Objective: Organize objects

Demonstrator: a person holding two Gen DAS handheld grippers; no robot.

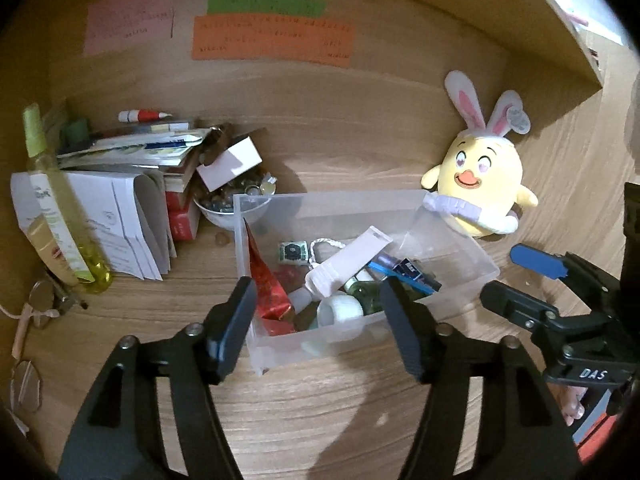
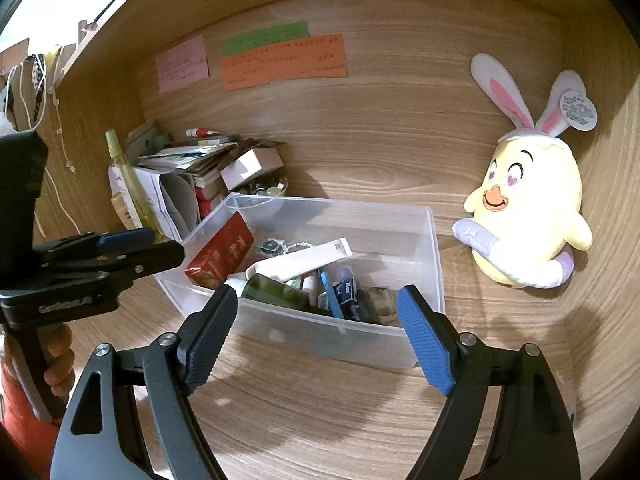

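Observation:
A clear plastic bin [image 1: 320,200] [image 2: 400,240] stands on the wooden shelf. It holds a red packet [image 1: 268,284] [image 2: 220,256], a white tube [image 1: 348,260] [image 2: 300,260], a dark green bottle [image 2: 276,290], a blue pen [image 2: 330,290] and other small items. My left gripper [image 1: 316,286] [image 2: 166,244] is open, its fingers astride the bin's near corner with nothing pressed between them. Beside it, my right gripper [image 2: 318,294] [image 1: 502,274] is open in front of the bin's near wall, empty. A yellow plush chick with rabbit ears [image 1: 484,176] [image 2: 528,208] leans on the back wall to the right.
Left of the bin are a pile of papers and books [image 1: 120,208], a white bowl of small bits [image 1: 232,204], a yellow-green spray bottle [image 1: 60,200] and glasses [image 1: 28,384]. Coloured notes [image 1: 272,40] stick to the back panel. A hand [image 2: 56,360] holds the left gripper.

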